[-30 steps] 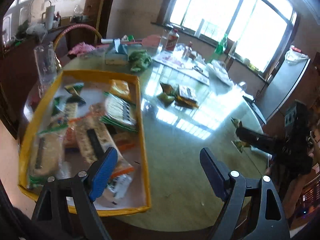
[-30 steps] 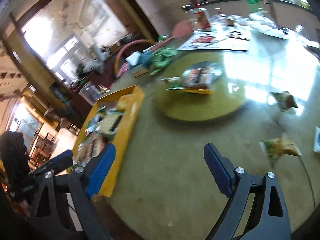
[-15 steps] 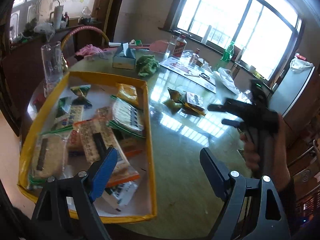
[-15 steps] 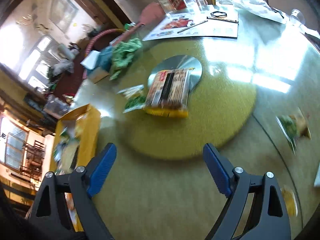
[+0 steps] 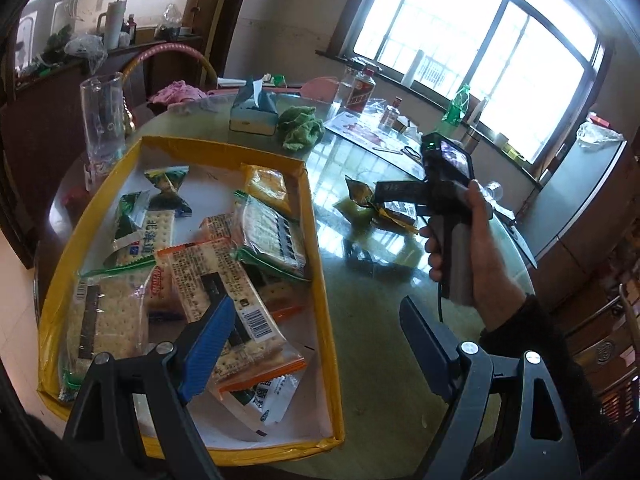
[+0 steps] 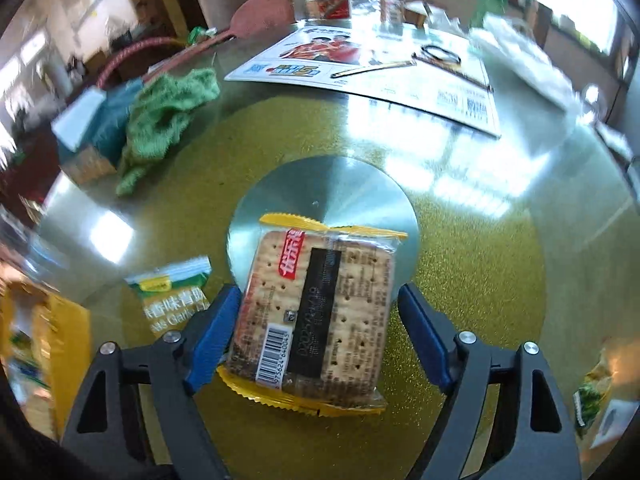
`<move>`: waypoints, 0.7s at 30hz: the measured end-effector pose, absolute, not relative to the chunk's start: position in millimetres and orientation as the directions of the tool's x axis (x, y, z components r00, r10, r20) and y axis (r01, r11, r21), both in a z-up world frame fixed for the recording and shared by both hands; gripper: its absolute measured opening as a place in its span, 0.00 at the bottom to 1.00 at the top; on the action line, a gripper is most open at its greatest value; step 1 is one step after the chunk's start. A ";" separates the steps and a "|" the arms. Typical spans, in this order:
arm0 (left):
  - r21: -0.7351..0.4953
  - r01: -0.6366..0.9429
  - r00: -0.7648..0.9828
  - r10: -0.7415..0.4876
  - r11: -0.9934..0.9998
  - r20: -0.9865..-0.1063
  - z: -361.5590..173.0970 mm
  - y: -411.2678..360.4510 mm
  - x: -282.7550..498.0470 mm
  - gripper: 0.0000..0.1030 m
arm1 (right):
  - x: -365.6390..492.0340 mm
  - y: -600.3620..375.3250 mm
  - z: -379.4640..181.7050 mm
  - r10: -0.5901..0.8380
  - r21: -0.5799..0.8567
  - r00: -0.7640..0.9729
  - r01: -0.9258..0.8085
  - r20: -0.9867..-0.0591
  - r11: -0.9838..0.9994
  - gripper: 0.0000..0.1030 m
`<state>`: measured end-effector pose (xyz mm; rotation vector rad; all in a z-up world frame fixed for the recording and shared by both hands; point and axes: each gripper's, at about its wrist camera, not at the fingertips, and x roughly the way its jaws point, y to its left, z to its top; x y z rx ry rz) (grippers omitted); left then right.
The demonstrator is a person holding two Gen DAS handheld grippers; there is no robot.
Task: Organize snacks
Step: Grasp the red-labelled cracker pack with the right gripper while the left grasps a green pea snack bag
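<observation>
A yellow-edged cracker pack (image 6: 316, 312) lies on the silver disc (image 6: 352, 184) at the middle of the round glass table. My right gripper (image 6: 316, 332) is open with its blue pads on either side of the pack, not closed on it; it also shows in the left wrist view (image 5: 394, 196), held over the loose snacks (image 5: 362, 196). A garlic snack packet (image 6: 174, 294) lies just left of the pack. My left gripper (image 5: 316, 344) is open and empty above the near edge of the yellow tray (image 5: 316, 240), which holds several cracker packs (image 5: 208, 276).
A green cloth (image 6: 164, 116) and a tissue box (image 5: 254, 118) lie beyond the tray. A tall glass (image 5: 102, 120) stands at the tray's far left corner. A flyer (image 6: 372, 72), bottles (image 5: 360, 92) and scissors sit at the table's far side. Another snack packet (image 6: 592, 396) lies at the right.
My right gripper has moved forward and down to the table's middle, so the cracker pack now lies between its open pads. My left gripper has held still over the tray.
</observation>
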<state>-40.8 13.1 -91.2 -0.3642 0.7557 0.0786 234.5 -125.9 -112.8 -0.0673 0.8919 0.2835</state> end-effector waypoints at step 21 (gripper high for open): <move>-0.331 -0.179 0.532 -0.191 0.927 -0.825 -71.1 -15.6 94.3 0.82 | 116.2 -214.7 -129.3 0.495 0.305 0.508 -0.413 -0.705 0.858 0.67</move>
